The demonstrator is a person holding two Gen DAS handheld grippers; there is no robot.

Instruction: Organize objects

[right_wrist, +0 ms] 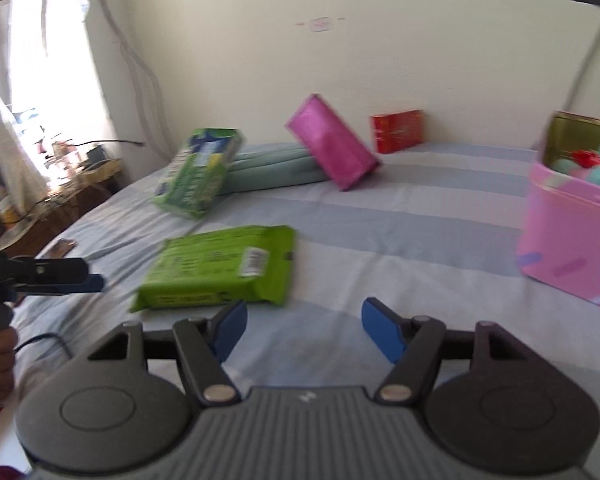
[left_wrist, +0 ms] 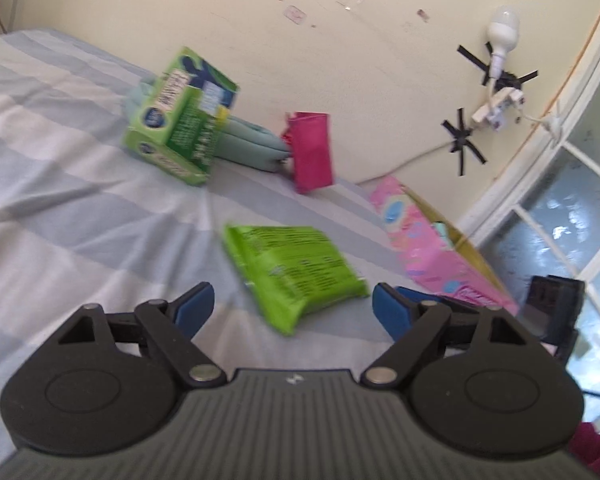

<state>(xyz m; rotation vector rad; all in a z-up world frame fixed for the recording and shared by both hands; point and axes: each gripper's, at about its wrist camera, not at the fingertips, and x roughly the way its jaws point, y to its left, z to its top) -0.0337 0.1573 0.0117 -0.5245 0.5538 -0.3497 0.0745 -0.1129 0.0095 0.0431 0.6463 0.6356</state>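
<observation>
The left gripper (left_wrist: 293, 306) is held with its blue pads spread, and the near corner of the flat green packet (left_wrist: 294, 270) lies between them without being pressed by either pad. The right gripper (right_wrist: 303, 330) is likewise spread, with nothing between its pads; bare striped bedsheet (right_wrist: 400, 236) is seen in the gap, and the green packet lies just ahead and to the left of it.

Outward from the fingers, the packet rests flat on the soft sheet, well apart from the pink tin (right_wrist: 572, 236), which stands open at the right edge of the bed with teal and red items already inside. Further back, a green box (left_wrist: 182, 116) and a magenta pouch (left_wrist: 310, 152) are propped against a folded teal cushion (left_wrist: 248, 140), and a red box (right_wrist: 398, 130) stands by the wall.

Several failures are judged likely. A fold of sheet may be pinched together with the packet, since the surface gives. The packet (slick and floppy, by its look) may slip or sag if caught only at a corner. If both grippers are brought in at once, they may collide. The leaning box and pouch may be toppled by any tug on the bedding.
</observation>
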